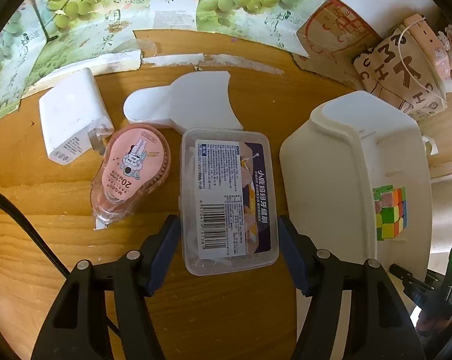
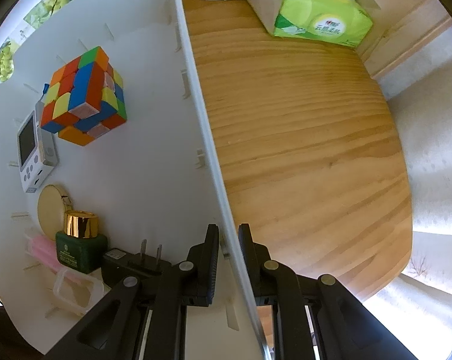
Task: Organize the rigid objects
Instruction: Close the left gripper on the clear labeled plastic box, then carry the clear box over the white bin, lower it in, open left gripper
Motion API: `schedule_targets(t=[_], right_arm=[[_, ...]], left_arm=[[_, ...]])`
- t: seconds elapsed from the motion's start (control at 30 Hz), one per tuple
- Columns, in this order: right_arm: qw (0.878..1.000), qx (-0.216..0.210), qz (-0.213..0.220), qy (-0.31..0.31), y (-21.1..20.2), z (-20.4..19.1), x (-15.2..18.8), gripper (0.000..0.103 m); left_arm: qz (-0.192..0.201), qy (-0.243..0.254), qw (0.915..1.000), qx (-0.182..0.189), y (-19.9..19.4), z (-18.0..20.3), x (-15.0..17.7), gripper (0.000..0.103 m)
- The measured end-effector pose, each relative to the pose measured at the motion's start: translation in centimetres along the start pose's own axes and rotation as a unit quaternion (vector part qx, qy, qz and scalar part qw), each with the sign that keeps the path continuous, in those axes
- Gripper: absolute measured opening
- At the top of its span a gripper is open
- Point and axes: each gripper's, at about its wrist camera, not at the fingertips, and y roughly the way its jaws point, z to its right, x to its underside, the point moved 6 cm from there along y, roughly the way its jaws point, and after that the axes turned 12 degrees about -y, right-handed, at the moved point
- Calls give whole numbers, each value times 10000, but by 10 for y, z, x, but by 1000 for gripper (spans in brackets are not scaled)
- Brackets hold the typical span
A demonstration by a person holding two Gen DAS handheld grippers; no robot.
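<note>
a: where did we stand with the clear plastic box [image 1: 229, 198]?

b: it lay flat on the table [image 1: 226, 315], label up, just beside the white bin [image 1: 340, 162] and touching the pink correction tape [image 1: 133, 168]. our left gripper [image 1: 229, 240] straddled its near end, the fingers [image 1: 163, 249] at the two long sides. we could not tell whether they already pressed; we judged them not yet clenched on it.

a: and how did we think it would handle?

b: light, we judged, with small floss picks loose inside. the walls looked thin and smooth, so stiff enough but slippery, and likely to bow if we squeezed hard. the lid might pop too.

a: so where to take hold?

b: across the short width, near the corner ribs where the wall is stiffest, low on the sides rather than on the lid's lip.

a: and the other hand?

b: our right gripper [image 2: 229, 240] was clenched on the bin's thin wall [image 2: 196, 96], steadying it. inside we saw the cube [image 2: 85, 96], a green bottle [image 2: 80, 247] and a black plug [image 2: 130, 265].
</note>
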Motion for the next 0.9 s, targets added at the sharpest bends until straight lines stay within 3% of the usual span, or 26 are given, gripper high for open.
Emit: schedule_targets(t=[0.13,0.3,0.63,0.9], right_arm=[[9998,-87,-11,-151,0,-1,-1,13],[9985,-140,-67,-527,0,-7,-1,13],[9902,-294,-177,-1356,-1,-21,-1,13],[9861,-277,-15,-1641,-5,-32,-1,13]], left_arm=[[163,-95,9998,94,-13,3,4,68],[747,-361,9958,395,-43,10,11,68],[2075,-961,9694,895,-99,23,32,68],[2495,-1166,9558,1027,-121,43,62,68]])
